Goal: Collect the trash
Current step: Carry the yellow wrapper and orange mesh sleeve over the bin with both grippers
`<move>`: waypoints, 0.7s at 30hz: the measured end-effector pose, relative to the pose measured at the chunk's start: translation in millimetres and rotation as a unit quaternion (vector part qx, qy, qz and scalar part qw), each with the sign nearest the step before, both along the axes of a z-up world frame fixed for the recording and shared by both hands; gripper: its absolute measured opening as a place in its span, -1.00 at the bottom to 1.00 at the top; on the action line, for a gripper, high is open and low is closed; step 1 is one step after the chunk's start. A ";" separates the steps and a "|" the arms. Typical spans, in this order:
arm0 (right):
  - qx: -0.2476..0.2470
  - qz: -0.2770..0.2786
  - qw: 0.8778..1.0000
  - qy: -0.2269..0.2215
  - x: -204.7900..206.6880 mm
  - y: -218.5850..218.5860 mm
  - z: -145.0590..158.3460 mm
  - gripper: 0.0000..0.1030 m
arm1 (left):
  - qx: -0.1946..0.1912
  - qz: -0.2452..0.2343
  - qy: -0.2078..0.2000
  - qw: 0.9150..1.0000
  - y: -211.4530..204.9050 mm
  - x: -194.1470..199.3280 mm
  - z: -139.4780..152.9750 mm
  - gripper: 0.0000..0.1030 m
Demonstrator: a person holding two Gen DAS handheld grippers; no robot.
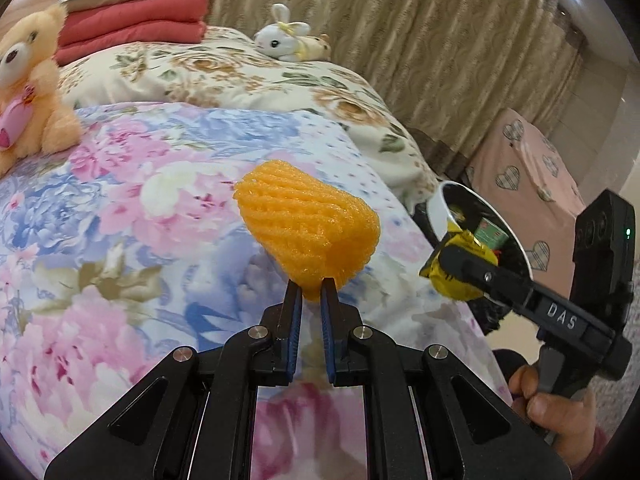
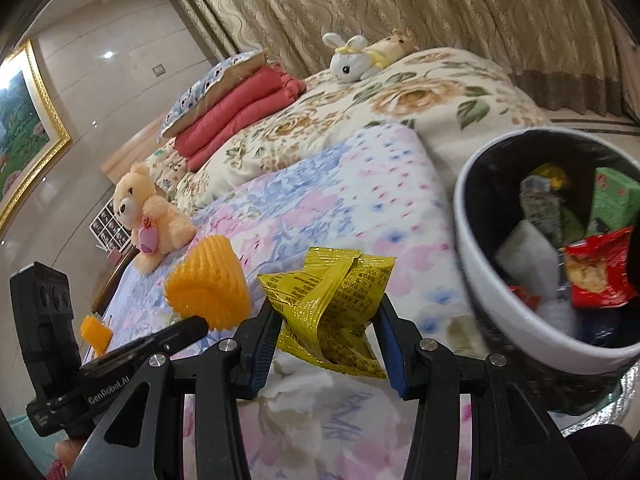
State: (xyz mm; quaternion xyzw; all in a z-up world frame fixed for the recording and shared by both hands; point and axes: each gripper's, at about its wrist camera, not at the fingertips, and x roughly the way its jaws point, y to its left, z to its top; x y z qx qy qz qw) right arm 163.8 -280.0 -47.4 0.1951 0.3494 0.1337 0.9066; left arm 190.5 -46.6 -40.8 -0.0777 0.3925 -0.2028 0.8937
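Note:
My left gripper (image 1: 311, 289) is shut on an orange foam fruit net (image 1: 308, 226) and holds it above the flowered bedspread; the net also shows in the right wrist view (image 2: 208, 286). My right gripper (image 2: 328, 312) is shut on a crumpled yellow snack wrapper (image 2: 332, 304), held above the bed's edge, left of a white trash bin (image 2: 476, 240) with a black liner. The bin holds several wrappers and cartons. In the left wrist view the right gripper (image 1: 452, 268) with the yellow wrapper (image 1: 460, 256) is at the bin's rim (image 1: 438, 208).
A peach teddy bear (image 1: 36, 92) sits on the bed at the left. A white plush bunny (image 1: 286, 38) lies at the far side. Folded red blankets (image 1: 132, 28) and a pillow are stacked at the head. Curtains hang behind. A small orange piece (image 2: 96, 330) lies near the bed's left edge.

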 end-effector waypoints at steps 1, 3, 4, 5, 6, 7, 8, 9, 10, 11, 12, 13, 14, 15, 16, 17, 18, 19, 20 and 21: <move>0.000 -0.002 1.000 -0.002 -1.5 -2.8 1.9 -0.09 | 0.000 -0.004 -0.001 1.000 -3.7 -1.7 0.8 -0.83; 0.001 -0.007 1.000 -0.004 -3.8 -9.6 3.9 -0.08 | 0.001 -0.011 -0.002 1.000 -10.3 -4.7 2.1 -0.83; 0.002 -0.009 1.000 -0.004 -4.8 -12.3 4.2 -0.08 | 0.002 -0.015 -0.001 1.000 -13.5 -5.7 2.4 -0.83; 0.002 -0.012 1.000 -0.004 -5.9 -15.4 4.6 -0.08 | 0.002 -0.019 -0.002 1.000 -16.4 -6.9 2.6 -0.83; 0.002 -0.016 1.000 -0.004 -7.0 -18.4 4.9 -0.08 | 0.003 -0.022 -0.002 1.000 -19.2 -8.0 3.1 -0.83; 0.002 -0.017 1.000 -0.004 -7.7 -20.5 4.8 -0.08 | 0.004 -0.025 -0.002 1.000 -21.6 -8.9 3.6 -0.83; 0.002 -0.020 1.000 -0.005 -8.6 -23.4 5.0 -0.08 | 0.004 -0.028 -0.003 1.000 -24.3 -10.1 4.4 -0.83; 0.002 -0.023 1.000 -0.005 -9.6 -26.5 5.4 -0.08 | 0.005 -0.031 -0.003 1.000 -27.1 -11.2 5.3 -0.83; 0.003 -0.025 1.000 -0.006 -10.3 -28.9 5.8 -0.08 | 0.005 -0.034 -0.005 0.999 -29.5 -12.2 6.3 -0.83; 0.003 -0.028 1.000 -0.006 -11.0 -32.1 6.3 -0.08 | 0.006 -0.036 -0.005 0.999 -31.0 -12.6 7.0 -0.83; 0.002 -0.031 1.000 -0.007 -11.7 -35.2 7.1 -0.08 | 0.006 -0.038 -0.006 0.999 -33.0 -12.9 7.8 -0.83; 0.002 -0.033 0.999 -0.007 -13.0 -38.0 7.5 -0.08 | 0.006 -0.042 -0.007 0.999 -36.1 -13.1 9.1 -0.83; 0.002 -0.036 0.999 -0.008 -14.8 -41.1 8.2 -0.08 | 0.007 -0.045 -0.008 0.999 -38.9 -13.5 10.3 -0.83; 0.002 -0.038 0.999 -0.009 -15.9 -43.7 8.7 -0.08 | 0.007 -0.047 -0.008 0.999 -41.1 -13.8 11.1 -0.83; 0.002 -0.041 0.999 -0.010 -16.5 -46.6 9.4 -0.08 | 0.008 -0.051 -0.009 0.999 -45.0 -13.7 12.3 -0.83; 0.002 -0.045 0.999 -0.011 -17.5 -50.2 10.1 -0.07 | 0.008 -0.054 -0.009 0.998 -48.0 -13.7 13.2 -0.83; 0.003 -0.049 0.999 -0.012 -18.7 -53.8 10.8 -0.07 | 0.009 -0.057 -0.010 0.998 -50.9 -13.8 14.1 -0.83; 0.003 -0.050 0.999 -0.013 -20.3 -57.3 11.3 -0.07 | 0.009 -0.061 -0.012 0.998 -55.4 -13.7 15.8 -0.83; 0.002 -0.053 0.998 -0.014 -21.4 -60.5 12.0 -0.07 | 0.009 -0.064 -0.013 0.998 -59.6 -13.9 17.4 -0.83; 0.001 -0.057 0.998 -0.015 -22.8 -65.2 12.8 -0.07 | 0.009 -0.067 -0.014 0.998 -62.6 -14.2 18.6 -0.83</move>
